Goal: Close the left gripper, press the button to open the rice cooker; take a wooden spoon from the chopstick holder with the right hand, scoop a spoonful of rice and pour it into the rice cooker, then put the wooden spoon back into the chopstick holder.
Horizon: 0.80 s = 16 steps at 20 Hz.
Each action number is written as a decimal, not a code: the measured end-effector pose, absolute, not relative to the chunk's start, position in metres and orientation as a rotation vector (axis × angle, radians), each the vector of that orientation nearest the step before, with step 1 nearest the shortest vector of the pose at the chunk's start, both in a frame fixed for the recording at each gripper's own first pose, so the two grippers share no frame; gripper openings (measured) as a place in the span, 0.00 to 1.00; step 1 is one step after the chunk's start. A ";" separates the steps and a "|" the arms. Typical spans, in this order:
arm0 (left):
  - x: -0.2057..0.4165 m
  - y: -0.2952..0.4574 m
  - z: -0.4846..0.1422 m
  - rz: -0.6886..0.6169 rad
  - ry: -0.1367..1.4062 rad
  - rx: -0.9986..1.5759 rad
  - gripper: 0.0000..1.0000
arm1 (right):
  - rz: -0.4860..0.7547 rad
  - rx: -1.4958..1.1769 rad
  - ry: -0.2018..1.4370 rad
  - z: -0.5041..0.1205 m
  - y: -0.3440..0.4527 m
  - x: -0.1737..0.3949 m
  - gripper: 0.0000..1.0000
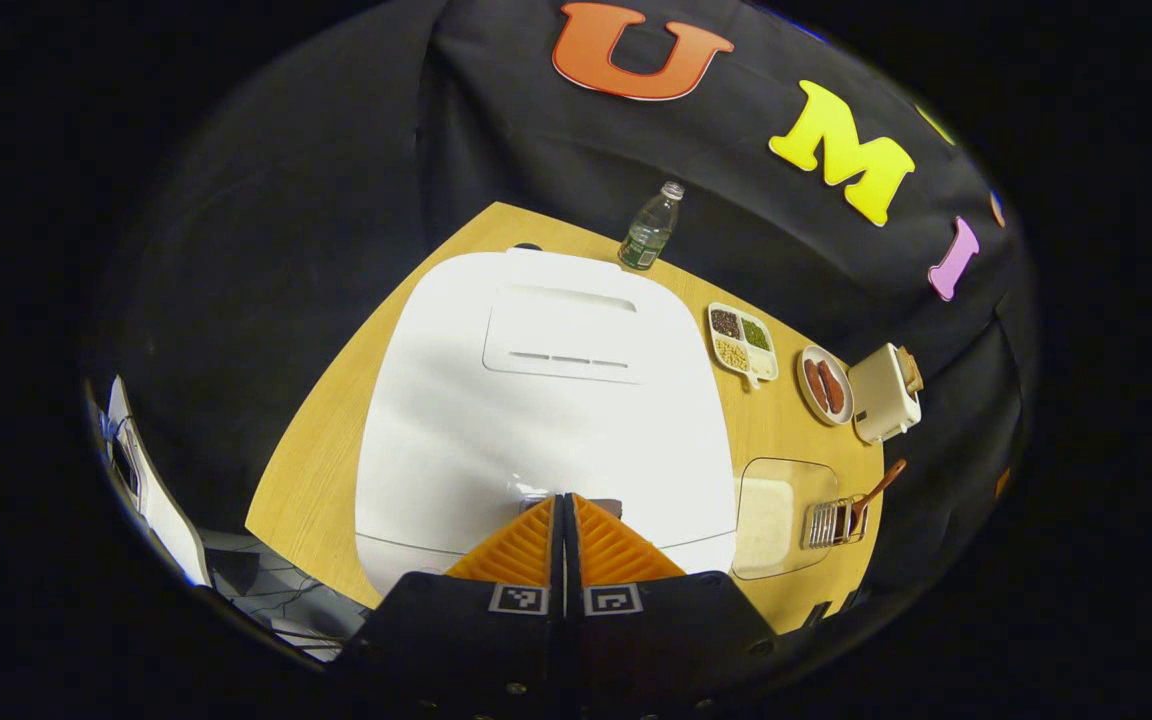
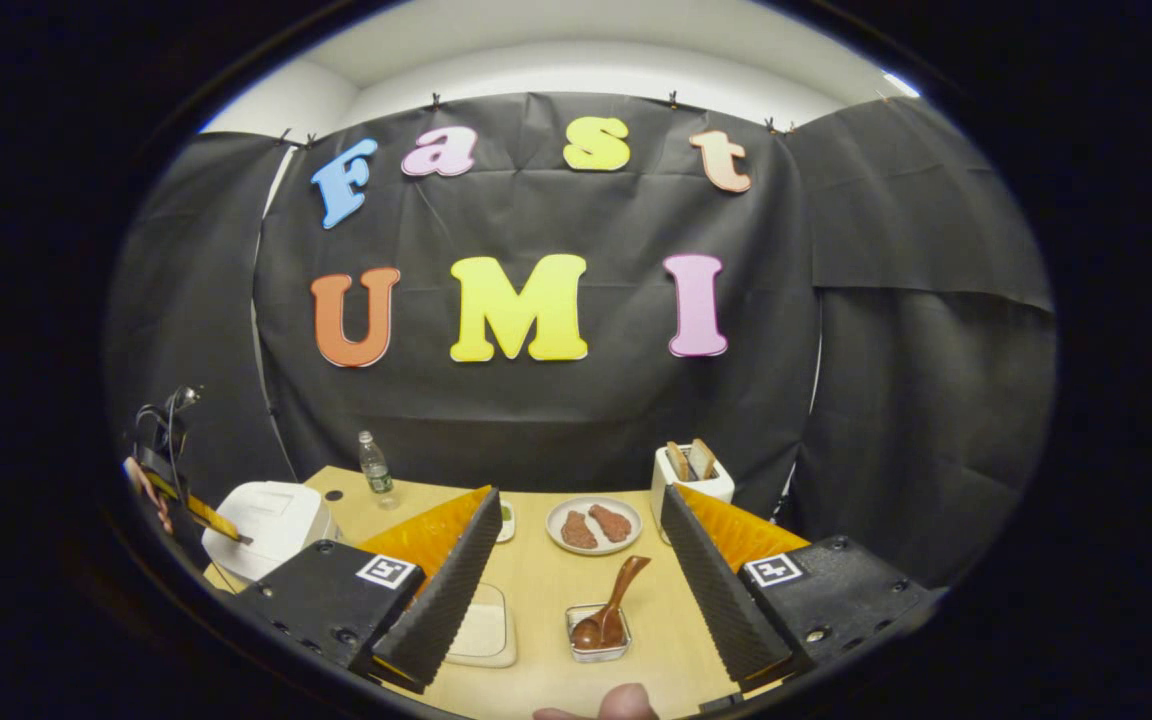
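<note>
- The room around me is a booth hung with black cloth; in the right gripper view a pale wall and ceiling show above the cloth's top edge.
- The wooden counter (image 1: 316, 470) carries everything, and its bare grain runs between my right tongs.
- The white rice cooker (image 1: 546, 400) is the biggest thing on it, lid down, standing at the counter's left end in the right gripper view (image 2: 271, 520).
- My left tongs (image 1: 564, 515) are pressed together with no gap, holding nothing, their tips at the front edge of the cooker lid by the small button (image 1: 608, 506); I cannot tell if they touch it.
- My right tongs (image 2: 576, 570) are spread wide and empty, hovering over the counter's near side.
- A white toaster (image 2: 693, 482) stands at the back with two slices of bread in its slots.
- A clear shallow container of rice (image 1: 774, 515) lies just beside the cooker.
- A round plate (image 2: 594, 525) holds two brown pieces of food.
- A divided tray (image 1: 742, 343) holds dark, green and pale grains, each in its own compartment.
- The chopstick holder (image 2: 598, 632), a small metal basket, holds the wooden spoon (image 2: 616, 605), bowl down, handle leaning up and to the right.
- A clear water bottle (image 1: 652, 228) stands upright at the far edge.
</note>
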<state>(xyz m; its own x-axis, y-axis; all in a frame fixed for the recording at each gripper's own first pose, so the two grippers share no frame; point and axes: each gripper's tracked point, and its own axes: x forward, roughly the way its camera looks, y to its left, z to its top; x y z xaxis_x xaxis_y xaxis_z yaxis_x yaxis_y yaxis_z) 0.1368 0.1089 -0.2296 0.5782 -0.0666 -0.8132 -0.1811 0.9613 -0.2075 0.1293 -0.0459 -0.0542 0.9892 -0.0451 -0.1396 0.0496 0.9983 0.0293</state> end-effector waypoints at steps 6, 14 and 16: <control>0.133 0.109 -0.239 0.090 1.001 -0.288 0.00 | -0.036 0.054 0.161 -0.065 -0.042 0.129 1.00; 0.140 0.111 -0.200 0.099 0.846 -0.318 0.00 | -0.042 0.040 0.138 -0.053 -0.054 0.117 1.00; 0.149 0.111 -0.171 0.091 0.745 -0.303 0.00 | -0.047 0.043 0.132 -0.051 -0.057 0.114 1.00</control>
